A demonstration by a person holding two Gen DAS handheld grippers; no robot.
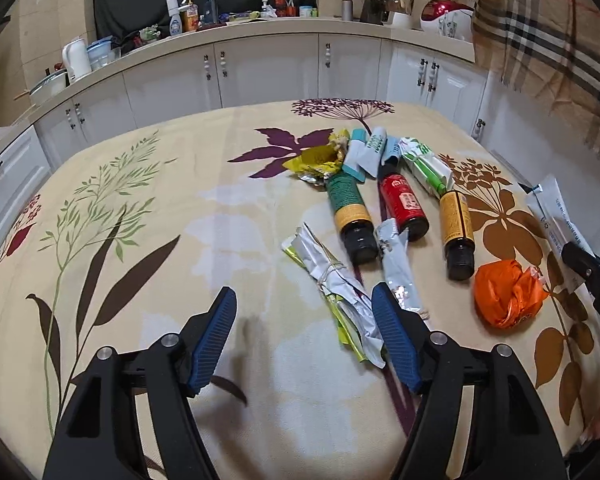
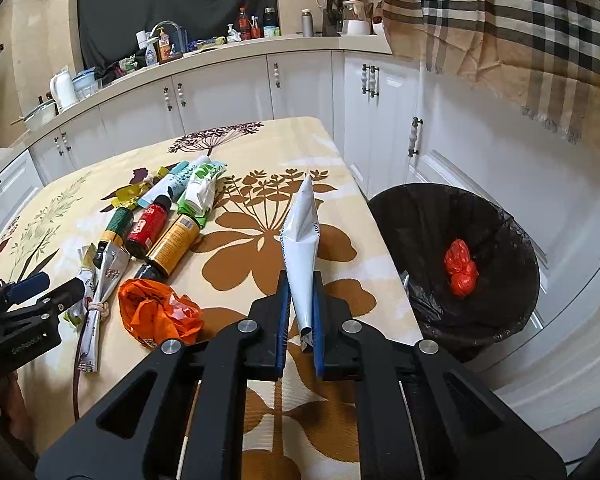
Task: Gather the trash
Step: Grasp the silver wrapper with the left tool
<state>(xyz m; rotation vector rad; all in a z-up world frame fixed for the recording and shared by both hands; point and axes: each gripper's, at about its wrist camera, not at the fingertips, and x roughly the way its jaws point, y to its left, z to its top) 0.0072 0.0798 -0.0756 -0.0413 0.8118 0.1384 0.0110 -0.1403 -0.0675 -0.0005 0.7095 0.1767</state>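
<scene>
Table edge (image 2: 380,240) is running just beside the black-lined bin (image 2: 512,320), with open floor past it. Right gripper (image 2: 300,316) is clamping a white tube (image 2: 300,248), crumpled and tapering upward, above the tablecloth. Left gripper (image 1: 304,312) is hovering wide open near tied wrappers (image 1: 340,296).

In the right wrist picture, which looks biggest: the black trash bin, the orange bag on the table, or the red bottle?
1. Black trash bin, by far the largest.
2. Orange bag.
3. Red bottle.
The bag lies nearer the camera than the bottle, so that gap may be exaggerated.
</scene>
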